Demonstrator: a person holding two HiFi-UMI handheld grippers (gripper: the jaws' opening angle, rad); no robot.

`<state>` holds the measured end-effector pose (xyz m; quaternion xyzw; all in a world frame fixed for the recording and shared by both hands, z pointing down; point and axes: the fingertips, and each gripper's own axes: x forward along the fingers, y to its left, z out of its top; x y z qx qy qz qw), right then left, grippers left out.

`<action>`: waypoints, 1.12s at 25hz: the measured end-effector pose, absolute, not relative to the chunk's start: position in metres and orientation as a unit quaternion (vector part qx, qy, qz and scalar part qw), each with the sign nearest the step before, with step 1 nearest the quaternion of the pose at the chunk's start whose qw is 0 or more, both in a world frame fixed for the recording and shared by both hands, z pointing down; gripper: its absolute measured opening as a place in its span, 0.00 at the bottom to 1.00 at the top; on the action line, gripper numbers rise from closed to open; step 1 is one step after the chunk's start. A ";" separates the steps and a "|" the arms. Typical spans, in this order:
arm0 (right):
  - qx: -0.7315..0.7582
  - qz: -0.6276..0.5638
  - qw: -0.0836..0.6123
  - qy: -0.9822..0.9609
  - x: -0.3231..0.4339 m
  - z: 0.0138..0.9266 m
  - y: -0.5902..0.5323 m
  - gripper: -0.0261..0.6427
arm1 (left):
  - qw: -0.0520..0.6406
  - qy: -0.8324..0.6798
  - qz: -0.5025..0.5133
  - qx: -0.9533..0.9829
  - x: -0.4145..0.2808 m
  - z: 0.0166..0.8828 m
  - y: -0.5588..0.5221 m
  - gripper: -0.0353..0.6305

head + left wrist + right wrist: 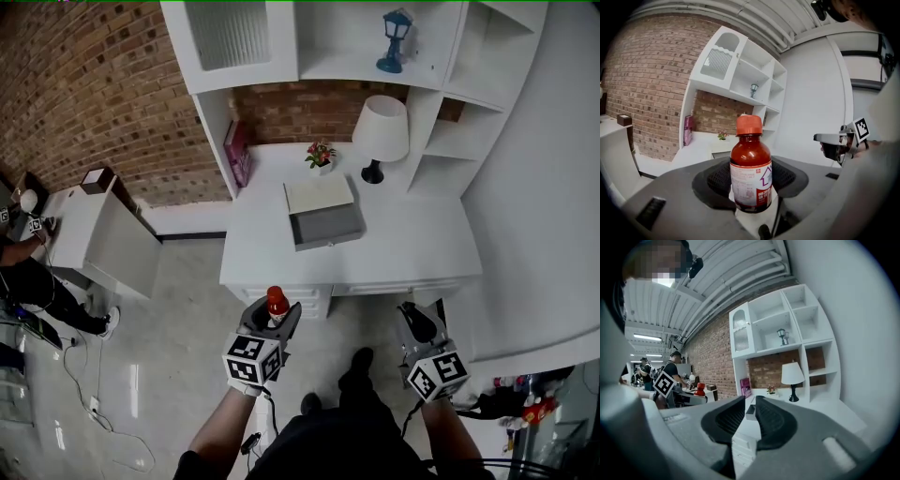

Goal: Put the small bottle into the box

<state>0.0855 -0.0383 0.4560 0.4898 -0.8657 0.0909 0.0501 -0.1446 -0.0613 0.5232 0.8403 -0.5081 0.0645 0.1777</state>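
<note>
A small bottle (277,303) of dark red liquid with an orange-red cap stands upright between the jaws of my left gripper (277,317), which is shut on it. In the left gripper view the bottle (751,171) fills the middle, pinched at its label by the left gripper (751,183). The box (324,223), grey with a white lid hinged back, lies open on the white desk (394,246), well ahead of both grippers. My right gripper (416,322) hangs in front of the desk's right part, shut and empty. Through the right gripper (750,399) I see the box (750,413) far off.
On the desk stand a white lamp (382,131), a small flower pot (321,155) and a pink book (237,153). Shelves above hold a blue lantern (395,39). A white cabinet (103,234) and a seated person (28,281) are at the left. Cables trail on the floor.
</note>
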 end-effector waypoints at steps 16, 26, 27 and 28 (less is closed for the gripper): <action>0.420 0.140 0.033 -0.896 0.140 0.478 -0.247 0.12 | 0.202 -0.508 0.179 0.818 -0.078 0.547 -0.250 0.38; 0.439 0.167 0.062 -0.881 0.133 0.509 -0.283 0.12 | 0.263 -0.432 0.239 0.829 -0.058 0.608 -0.329 0.38; 0.443 0.169 0.063 -0.878 0.132 0.511 -0.286 0.11 | 0.268 -0.419 0.250 0.831 -0.055 0.616 -0.337 0.38; 0.447 0.172 0.065 -0.876 0.130 0.514 -0.288 0.11 | 0.275 -0.403 0.264 0.832 -0.050 0.624 -0.343 0.38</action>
